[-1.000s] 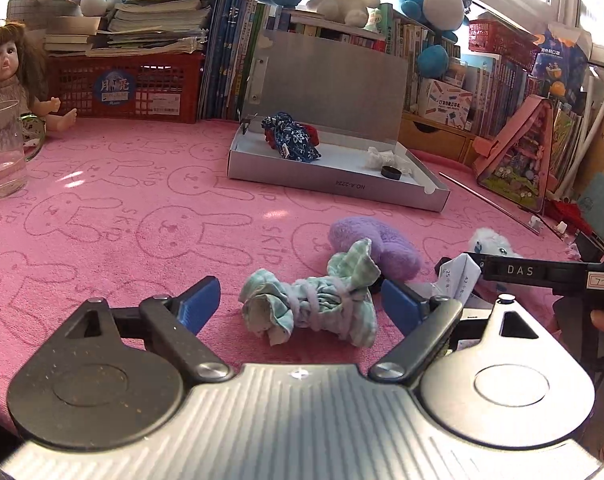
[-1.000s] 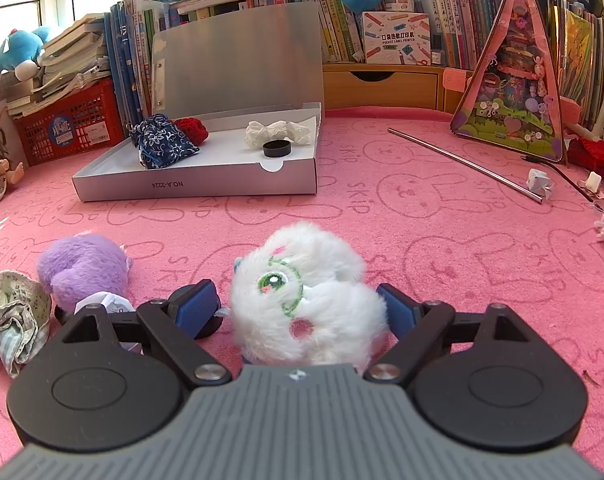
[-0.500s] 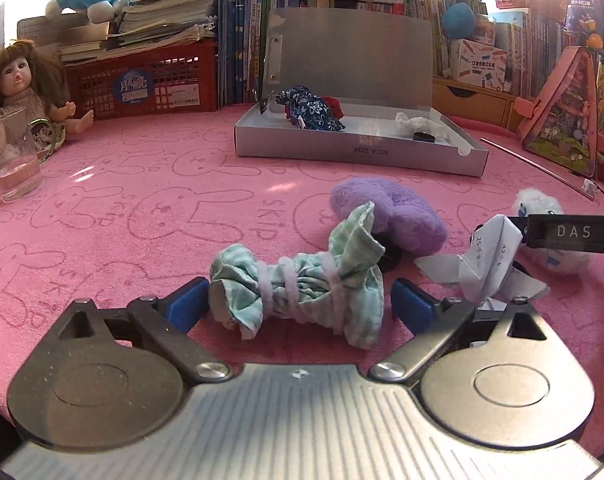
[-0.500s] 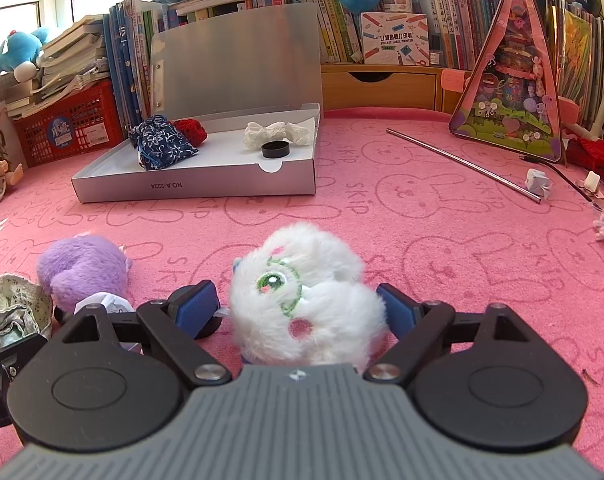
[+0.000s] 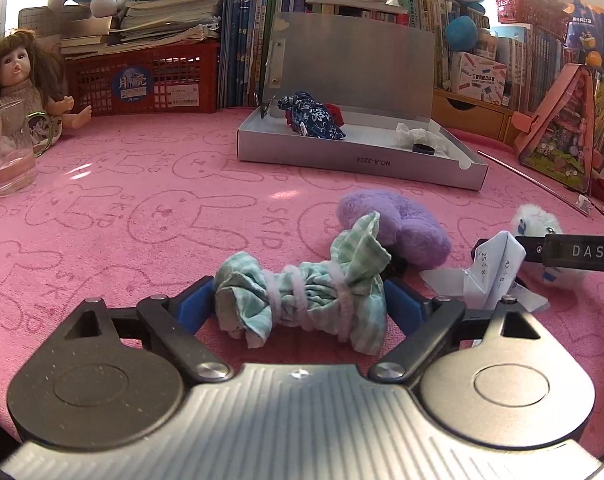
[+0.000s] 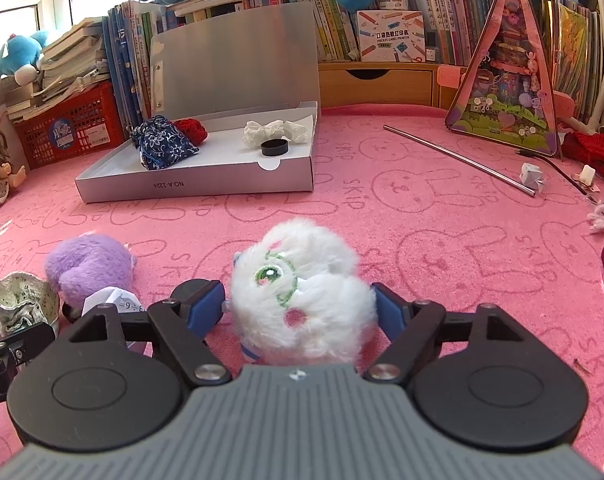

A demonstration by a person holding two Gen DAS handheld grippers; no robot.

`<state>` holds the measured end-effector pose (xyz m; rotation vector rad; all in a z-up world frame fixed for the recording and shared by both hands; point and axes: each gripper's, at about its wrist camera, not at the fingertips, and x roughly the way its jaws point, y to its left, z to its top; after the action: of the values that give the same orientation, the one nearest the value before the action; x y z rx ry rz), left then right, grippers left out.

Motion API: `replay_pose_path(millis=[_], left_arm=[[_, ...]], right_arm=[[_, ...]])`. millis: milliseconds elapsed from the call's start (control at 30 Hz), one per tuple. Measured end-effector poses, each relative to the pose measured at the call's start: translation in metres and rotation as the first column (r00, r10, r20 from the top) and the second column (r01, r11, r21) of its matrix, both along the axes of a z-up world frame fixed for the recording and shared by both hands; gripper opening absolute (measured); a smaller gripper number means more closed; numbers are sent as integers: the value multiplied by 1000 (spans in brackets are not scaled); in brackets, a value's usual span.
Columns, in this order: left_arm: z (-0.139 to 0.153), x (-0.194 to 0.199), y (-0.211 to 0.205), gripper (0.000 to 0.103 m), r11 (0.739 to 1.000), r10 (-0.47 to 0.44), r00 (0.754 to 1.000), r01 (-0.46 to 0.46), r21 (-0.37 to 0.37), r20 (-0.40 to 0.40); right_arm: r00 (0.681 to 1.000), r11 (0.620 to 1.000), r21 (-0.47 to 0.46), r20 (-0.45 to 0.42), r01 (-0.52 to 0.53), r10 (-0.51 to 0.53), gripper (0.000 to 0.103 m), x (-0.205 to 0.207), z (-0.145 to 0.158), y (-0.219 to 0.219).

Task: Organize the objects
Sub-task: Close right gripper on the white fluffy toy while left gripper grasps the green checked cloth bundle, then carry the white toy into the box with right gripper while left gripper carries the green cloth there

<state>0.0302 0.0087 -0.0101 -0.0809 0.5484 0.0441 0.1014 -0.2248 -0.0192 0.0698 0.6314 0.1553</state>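
Observation:
A green checked cloth bundle (image 5: 302, 300) tied with white cord lies on the pink mat between the blue pads of my left gripper (image 5: 297, 304), whose jaws touch both its ends. My right gripper (image 6: 299, 308) is closed against a white fluffy plush (image 6: 302, 288) with a green eye. A purple plush (image 5: 398, 224) and folded paper (image 5: 494, 272) lie between the two grippers. The open grey box (image 5: 358, 160) at the back holds a blue floral pouch (image 5: 314, 120), a red item, a white cloth and a black ring (image 6: 275, 147).
A glass of water (image 5: 7, 148) and a doll (image 5: 17, 80) stand at the far left. A red basket (image 5: 141, 80), books and plush toys line the back. A metal rod (image 6: 458, 160), a pink triangular toy box (image 6: 506, 76) and small bits lie at the right.
My left gripper has moved in around the green bundle and its jaws have narrowed onto it. My right gripper has closed slightly on the white plush.

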Motion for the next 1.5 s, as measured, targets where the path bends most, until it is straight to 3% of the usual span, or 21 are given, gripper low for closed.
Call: replay_pose_path(millis=[67, 233, 400, 467, 600, 733, 833, 1100, 1200, 1233, 1267, 1500], left_arm=[[2, -1, 0, 84, 1000, -19, 1000, 19, -7, 12], [10, -1, 2, 75, 999, -43, 998, 43, -11, 36], [17, 0, 7, 74, 999, -43, 997, 44, -11, 56], [20, 1, 9, 74, 999, -43, 997, 44, -7, 68], [27, 3, 13, 74, 999, -49, 995, 50, -9, 85], [30, 5, 16, 74, 999, -44, 994, 45, -5, 95], [31, 6, 20, 74, 999, -42, 995, 43, -13, 93], [32, 11, 27, 74, 999, -28, 995, 30, -19, 91], [33, 13, 28, 74, 999, -29, 996, 31, -21, 89], [33, 13, 28, 74, 999, -31, 996, 33, -23, 89], [33, 14, 28, 74, 999, -32, 996, 34, -25, 88], [38, 21, 26, 74, 998, -52, 995, 55, -36, 90]], right_arm=[[1000, 1000, -4, -6, -1, 1, 73, -1, 1, -1], [1000, 1000, 19, 1, -3, 3, 68, -3, 5, -3], [999, 1000, 20, 30, -15, 15, 67, -4, 13, 1], [999, 1000, 17, 36, -23, 23, 57, -4, 16, 3], [998, 999, -2, 46, -35, 35, 51, -3, 19, 8], [998, 999, -9, 43, -34, 34, 54, -1, 19, 10], [998, 1000, 0, 48, -26, 26, 69, -2, 16, 8], [999, 998, 54, -30, -32, 33, 81, 6, -1, 1], [999, 999, 32, -34, -38, 39, 78, 6, -1, 4], [998, 998, 34, -35, -43, 45, 69, 5, 0, 4], [998, 998, 38, -38, -51, 52, 67, 5, 1, 5], [997, 997, 34, -13, -72, 72, 65, 2, 10, 11]])
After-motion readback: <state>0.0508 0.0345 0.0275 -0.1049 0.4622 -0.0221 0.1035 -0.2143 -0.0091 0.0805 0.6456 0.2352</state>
